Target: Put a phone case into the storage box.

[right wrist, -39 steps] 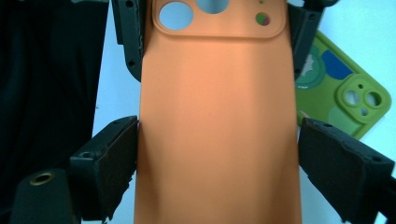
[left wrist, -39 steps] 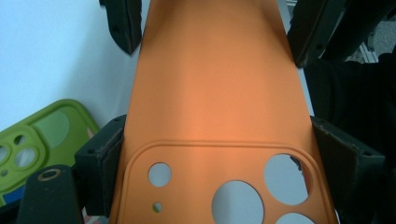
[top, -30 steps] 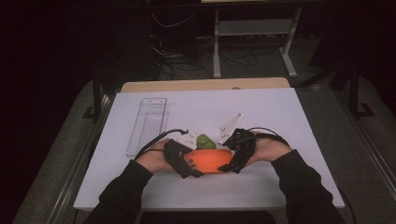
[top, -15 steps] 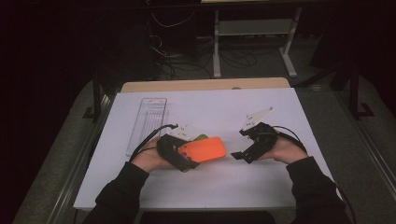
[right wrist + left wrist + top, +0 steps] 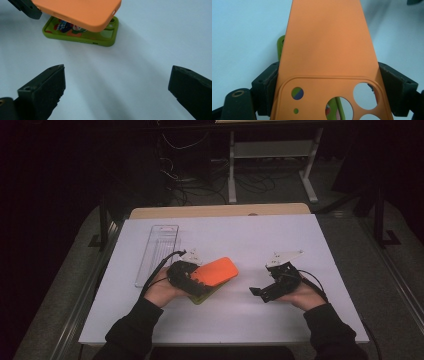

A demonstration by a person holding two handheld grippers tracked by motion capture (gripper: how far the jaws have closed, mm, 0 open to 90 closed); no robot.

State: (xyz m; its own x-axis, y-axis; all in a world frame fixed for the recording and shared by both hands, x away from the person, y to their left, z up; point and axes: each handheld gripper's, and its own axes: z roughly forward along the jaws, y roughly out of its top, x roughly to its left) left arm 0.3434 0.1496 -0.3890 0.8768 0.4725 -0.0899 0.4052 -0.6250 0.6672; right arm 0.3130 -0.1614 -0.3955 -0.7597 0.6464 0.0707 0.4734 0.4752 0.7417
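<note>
Orange silicone phone case clamped in left tool; right tool, at 3 o'clock, just opened wide, empty. Edge-only grip could let it slip onto green case.

White sheet-covered table, bare wooden edge strip showing at 12 o'clock. Lying directly on it: clear plastic tray, long and narrow, at roughly 10 o'clock from table centre, running front-to-back near the left edge. Green phone case lies flat on the sheet at about 7 o'clock from centre, printed side up, corner hole visible. Rest of the sheet from 1 to 5 o'clock is plain white.
</note>
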